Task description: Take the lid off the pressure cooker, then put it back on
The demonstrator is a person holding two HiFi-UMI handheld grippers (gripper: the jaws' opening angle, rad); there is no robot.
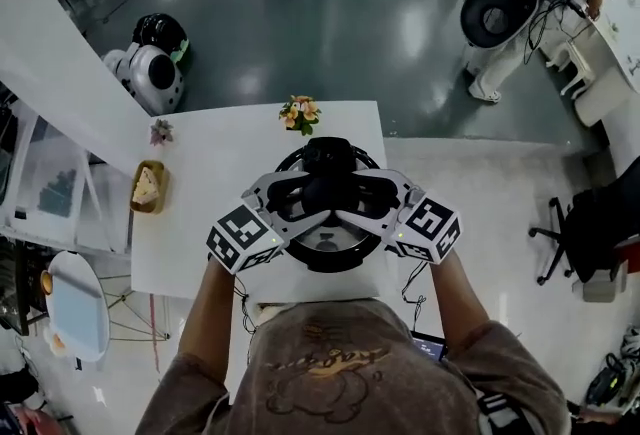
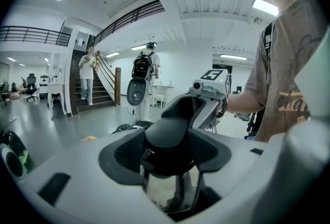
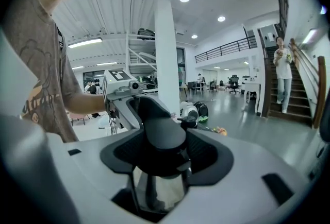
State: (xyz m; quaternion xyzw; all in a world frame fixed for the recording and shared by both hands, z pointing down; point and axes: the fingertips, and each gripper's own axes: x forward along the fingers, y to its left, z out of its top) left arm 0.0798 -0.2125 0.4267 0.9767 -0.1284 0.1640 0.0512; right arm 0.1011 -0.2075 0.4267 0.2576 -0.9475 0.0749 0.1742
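The pressure cooker [image 1: 325,261] stands near the front edge of the white table [image 1: 220,153], its black rim showing under both grippers. My left gripper [image 1: 300,199] reaches in from the left and my right gripper [image 1: 365,195] from the right, and they meet over the lid. In the left gripper view a rounded black handle [image 2: 167,135] sits between the pads, with shiny steel [image 2: 162,189] below it. The right gripper view shows the same: a black handle [image 3: 162,134] clamped between the pads, the other gripper [image 3: 121,95] just beyond. Much of the lid is hidden.
At the table's far edge is a small flower bunch [image 1: 300,113], with a second small flower [image 1: 160,132] and a wooden tray of bread [image 1: 148,187] at its left side. A round white robot [image 1: 150,73] stands on the floor beyond. A person [image 1: 520,3] is at the upper right.
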